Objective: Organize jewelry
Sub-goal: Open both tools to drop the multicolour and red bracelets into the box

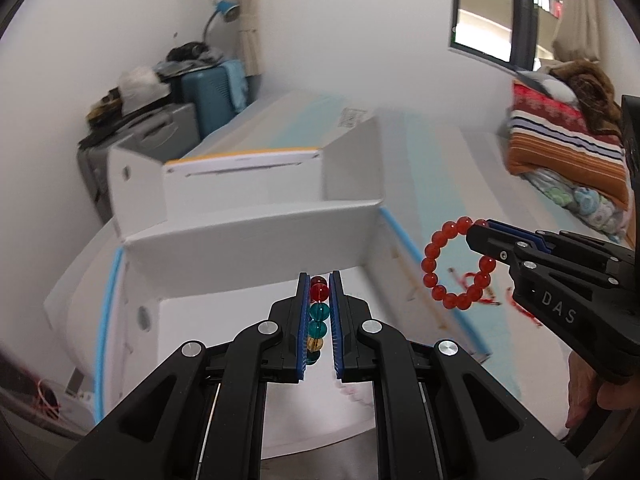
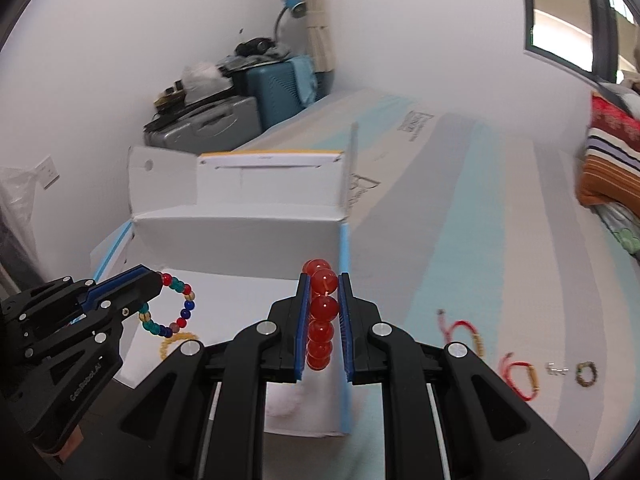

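Red beads fill the left wrist view's 3 o'clock, where the right claw (image 1: 482, 240) pinches the red bracelet (image 1: 454, 264); the left claw (image 1: 319, 320) clamps the multicoloured bracelet (image 1: 319, 312) over the white box (image 1: 248, 240). Right wrist view: amber bracelet (image 2: 176, 340) already boxed, several pieces (image 2: 520, 376) left on the bed (image 2: 500, 240) at 4 o'clock

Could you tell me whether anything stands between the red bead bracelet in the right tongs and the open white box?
Nothing visible does. The red bead bracelet, gripped in the right tongs, hangs near the white box's right wall, and the box is open on top.
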Available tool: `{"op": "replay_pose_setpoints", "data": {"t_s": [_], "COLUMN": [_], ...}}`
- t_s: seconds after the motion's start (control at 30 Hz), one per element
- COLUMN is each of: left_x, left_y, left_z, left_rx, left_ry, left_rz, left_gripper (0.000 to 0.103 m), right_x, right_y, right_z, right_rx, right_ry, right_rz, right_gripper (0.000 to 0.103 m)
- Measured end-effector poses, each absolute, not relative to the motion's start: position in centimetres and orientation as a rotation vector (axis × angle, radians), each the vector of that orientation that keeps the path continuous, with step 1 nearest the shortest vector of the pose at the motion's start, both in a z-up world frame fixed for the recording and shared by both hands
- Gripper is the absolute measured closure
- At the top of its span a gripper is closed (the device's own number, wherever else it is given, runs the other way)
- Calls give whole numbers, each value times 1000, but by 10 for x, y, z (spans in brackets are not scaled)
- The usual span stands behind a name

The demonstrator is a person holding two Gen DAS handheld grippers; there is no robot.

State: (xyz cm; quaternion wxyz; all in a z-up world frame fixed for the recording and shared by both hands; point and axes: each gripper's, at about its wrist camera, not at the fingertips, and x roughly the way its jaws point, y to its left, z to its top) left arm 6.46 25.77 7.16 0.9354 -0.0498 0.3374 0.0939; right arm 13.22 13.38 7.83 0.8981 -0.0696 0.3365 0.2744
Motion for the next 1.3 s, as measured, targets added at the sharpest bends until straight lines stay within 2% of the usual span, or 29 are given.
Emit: {"op": "replay_pose_setpoints", "data": {"t_s": [0.73, 1.07, 1.1, 1.13, 1.17, 1.2, 1.23, 1.27, 1.3], "left_x": [54, 52, 52, 51, 50, 49, 47, 45, 44], "left_y": [314, 315, 315, 315, 314, 313, 311, 310, 308], "left_z": [7, 7, 8, 9, 10, 12, 15, 18, 20], "left_rx": [-185, -187, -189, -194, -197, -198, -200, -204, -206], "left_ry": [794, 798, 795, 793, 789, 783, 768, 755, 750], "left_rz": [254, 274, 280, 283, 283, 285, 288, 285, 281], "left_gripper": [94, 93, 90, 82, 76, 60, 46, 43, 41], "right_x": [131, 131, 130, 129, 128, 126, 125, 124, 123], "right_y": [200, 200, 197, 195, 193, 190, 186, 183, 179], "right_z": [-8, -10, -7, -4, -1, 3, 7, 10, 14], "right_rx": [-210, -193, -183, -180, -178, -174, -169, -161, -150], "right_ry": [854, 852, 844, 836, 830, 820, 806, 793, 779], "right_rz": [608, 605, 601, 596, 594, 594, 593, 593, 591], "right_gripper": [90, 89, 89, 89, 83, 77, 61, 51, 51]}}
